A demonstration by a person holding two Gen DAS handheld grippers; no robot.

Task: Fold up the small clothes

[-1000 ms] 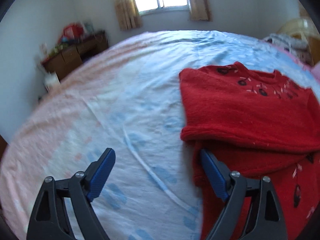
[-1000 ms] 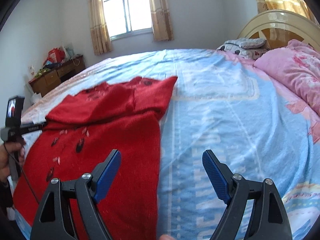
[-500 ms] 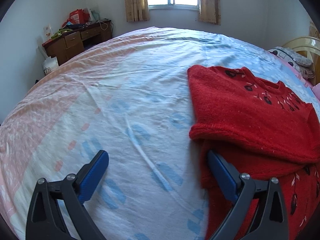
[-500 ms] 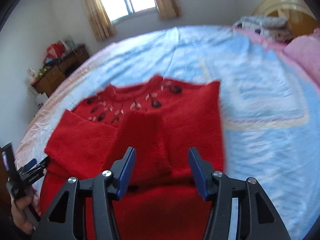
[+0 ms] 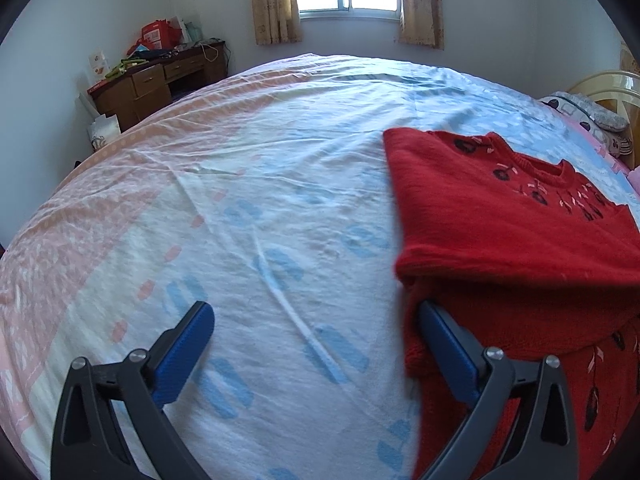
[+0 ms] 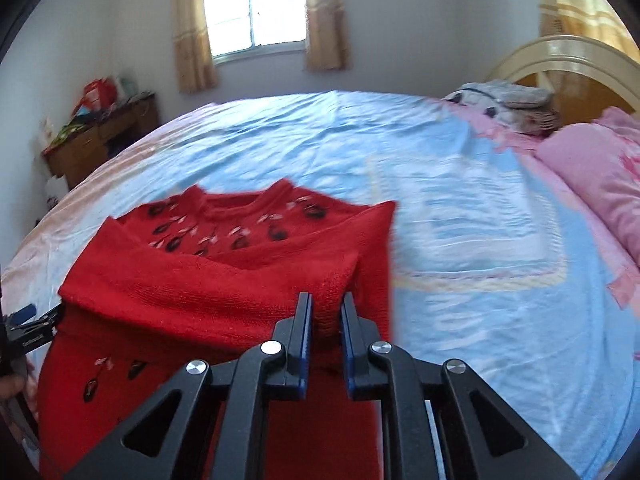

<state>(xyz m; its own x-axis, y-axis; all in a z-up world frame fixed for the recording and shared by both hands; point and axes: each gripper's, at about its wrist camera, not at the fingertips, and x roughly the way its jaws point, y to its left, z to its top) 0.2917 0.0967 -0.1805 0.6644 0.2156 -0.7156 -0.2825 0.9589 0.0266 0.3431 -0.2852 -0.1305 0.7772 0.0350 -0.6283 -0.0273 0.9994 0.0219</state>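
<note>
Right tool (image 6: 326,312) has black arms and blue pads, and its jaws have just been closing; now they pinch a fold of the red sweater (image 6: 200,296) by its right edge. Left tool (image 5: 316,332) is spread wide over the bed (image 5: 248,208), with nothing in it; its right pad sits just by the sweater's edge. Soft and knitted, the sweater lies flat on the bed, one sleeve folded across, with small dark and pink shapes near the neck. Thin, wrinkled sheet, blue and pink. No writing is clear enough to read.
</note>
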